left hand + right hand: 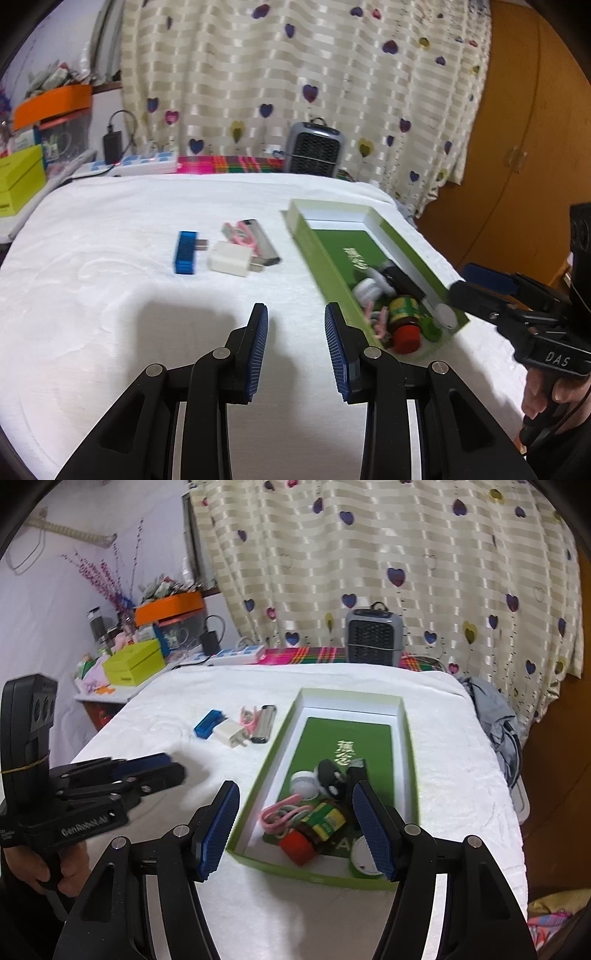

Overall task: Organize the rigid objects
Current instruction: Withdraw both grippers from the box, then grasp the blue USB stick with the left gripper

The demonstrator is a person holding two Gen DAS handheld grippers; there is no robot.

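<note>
My left gripper [297, 347] stands open over the white cloth with nothing between its fingers; in the right wrist view the left gripper [166, 768] shows from the side. Ahead of it lie a blue USB adapter [186, 253] [208, 723], a white charger plug [231, 258] [231, 733], a silver lighter-like stick [262, 243] [264, 723] and a pink cord [240, 232]. To the right, the green box [325, 273] [410, 757] holds a red-capped bottle [404, 321] [310, 830], pink bands [280, 814], a white round piece [304, 782] and a black item [332, 775]. My right gripper [297, 823] [461, 280] hovers open above the box's near end.
A small grey heater [316, 147] [373, 637] stands at the table's back edge before the heart-print curtain. A power strip [147, 164] and a yellow-green carton [133, 662] sit at the back left. Grey cloth [495, 716] hangs off the right edge.
</note>
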